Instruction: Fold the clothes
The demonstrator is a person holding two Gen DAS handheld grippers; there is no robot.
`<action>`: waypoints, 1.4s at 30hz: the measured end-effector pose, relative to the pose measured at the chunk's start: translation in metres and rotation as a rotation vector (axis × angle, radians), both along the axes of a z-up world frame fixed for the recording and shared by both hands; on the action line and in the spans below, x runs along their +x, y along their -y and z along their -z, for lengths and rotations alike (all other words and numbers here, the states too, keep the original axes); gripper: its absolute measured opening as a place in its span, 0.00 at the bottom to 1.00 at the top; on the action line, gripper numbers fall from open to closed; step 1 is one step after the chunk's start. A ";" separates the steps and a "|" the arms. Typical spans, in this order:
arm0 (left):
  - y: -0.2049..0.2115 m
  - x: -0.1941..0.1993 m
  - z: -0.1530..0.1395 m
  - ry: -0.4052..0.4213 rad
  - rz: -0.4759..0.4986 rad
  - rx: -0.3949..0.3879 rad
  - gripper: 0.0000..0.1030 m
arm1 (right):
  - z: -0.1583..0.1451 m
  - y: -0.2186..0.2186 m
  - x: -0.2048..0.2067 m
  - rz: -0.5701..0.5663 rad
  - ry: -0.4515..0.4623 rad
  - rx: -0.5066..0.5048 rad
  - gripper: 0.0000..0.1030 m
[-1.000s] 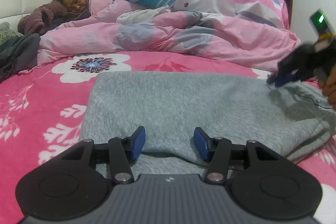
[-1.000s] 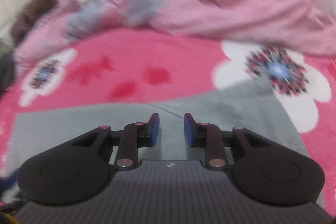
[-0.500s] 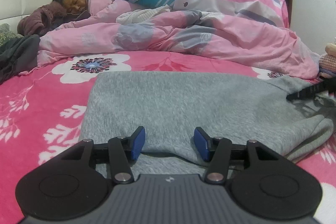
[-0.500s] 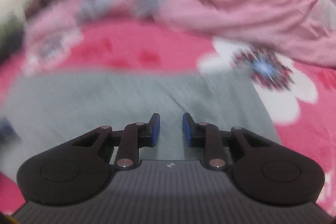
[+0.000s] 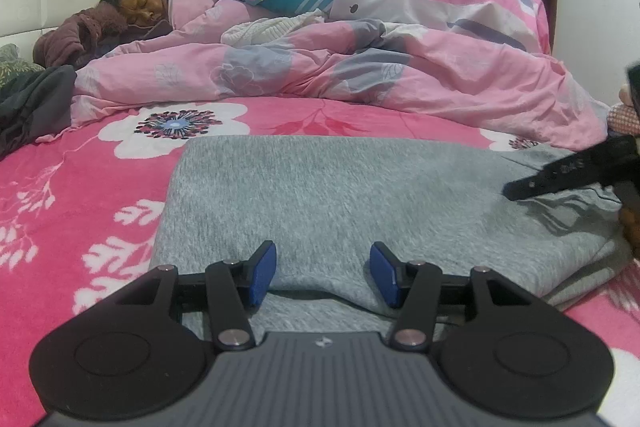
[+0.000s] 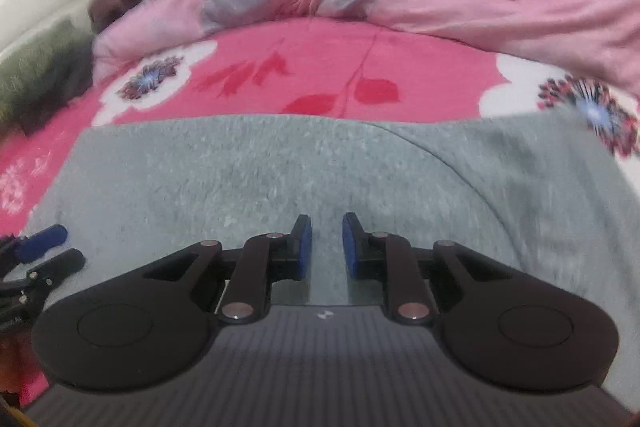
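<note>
The grey garment lies folded flat on the pink flowered bed cover, in front of the heaped pink quilt.

The left hand-held gripper has not shifted since the earlier frames: its 2 blue pads stand apart on either side of a raised fold at the garment's near edge, with the cloth between them but not pinched, so it is released.

The right hand-held gripper has swung in over the garment; 1 second ago it was a blur above the garment's right end in the left wrist view, and now only its dark finger tip shows low at the right edge there. Its jaws have just been closing to a narrow gap, with grey cloth seen below the gap and nothing caught between the pads.
</note>
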State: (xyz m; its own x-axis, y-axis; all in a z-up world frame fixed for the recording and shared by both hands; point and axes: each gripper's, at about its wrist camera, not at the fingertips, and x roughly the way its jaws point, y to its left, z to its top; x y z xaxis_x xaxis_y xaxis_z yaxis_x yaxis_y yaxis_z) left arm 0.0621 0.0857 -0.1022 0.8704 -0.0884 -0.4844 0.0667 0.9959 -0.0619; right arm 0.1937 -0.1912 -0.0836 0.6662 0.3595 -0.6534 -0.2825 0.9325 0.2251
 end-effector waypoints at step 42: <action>0.041 -0.023 -0.040 -0.013 0.070 0.039 0.62 | 0.020 -0.023 -0.131 -0.046 0.270 -0.108 0.43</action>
